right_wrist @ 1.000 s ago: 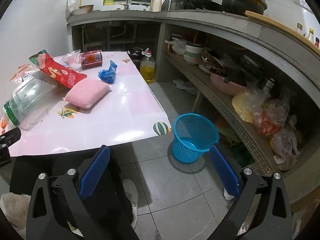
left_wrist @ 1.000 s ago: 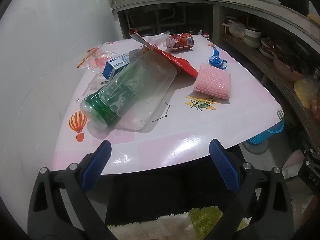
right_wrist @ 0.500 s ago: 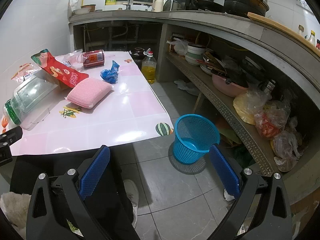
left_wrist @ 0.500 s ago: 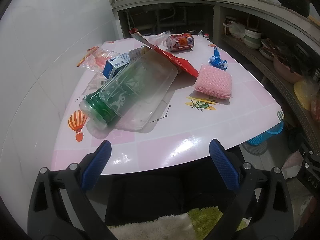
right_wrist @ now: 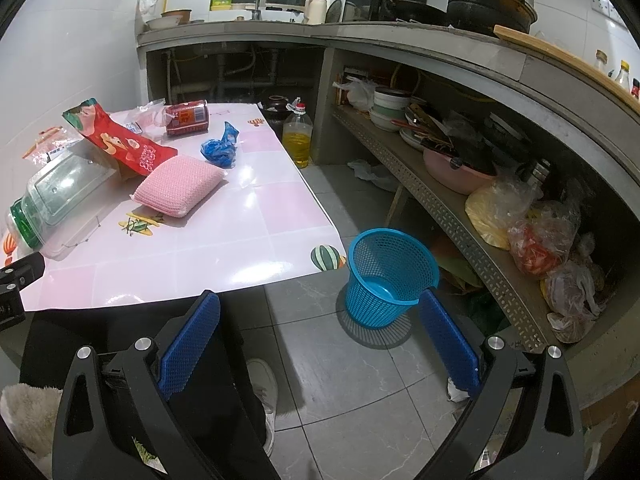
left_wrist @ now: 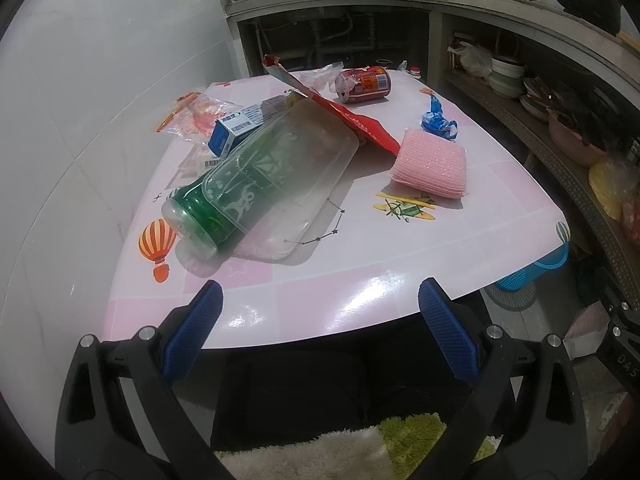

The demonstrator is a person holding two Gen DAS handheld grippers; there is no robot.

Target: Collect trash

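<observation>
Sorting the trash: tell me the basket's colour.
Blue basket, clearest in the right wrist view.

I count on the table [left_wrist: 400, 240]: one plastic jar [left_wrist: 260, 184], one red can [left_wrist: 366, 84], one red packet [left_wrist: 352, 120], one pink sponge [left_wrist: 430, 168], one blue wrapper [left_wrist: 438, 120], one blue box [left_wrist: 236, 130]. One blue basket [right_wrist: 390, 276] on floor.

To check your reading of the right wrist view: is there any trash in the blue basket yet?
No. The blue basket stands empty on the floor beside the table, its bare bottom showing.
</observation>
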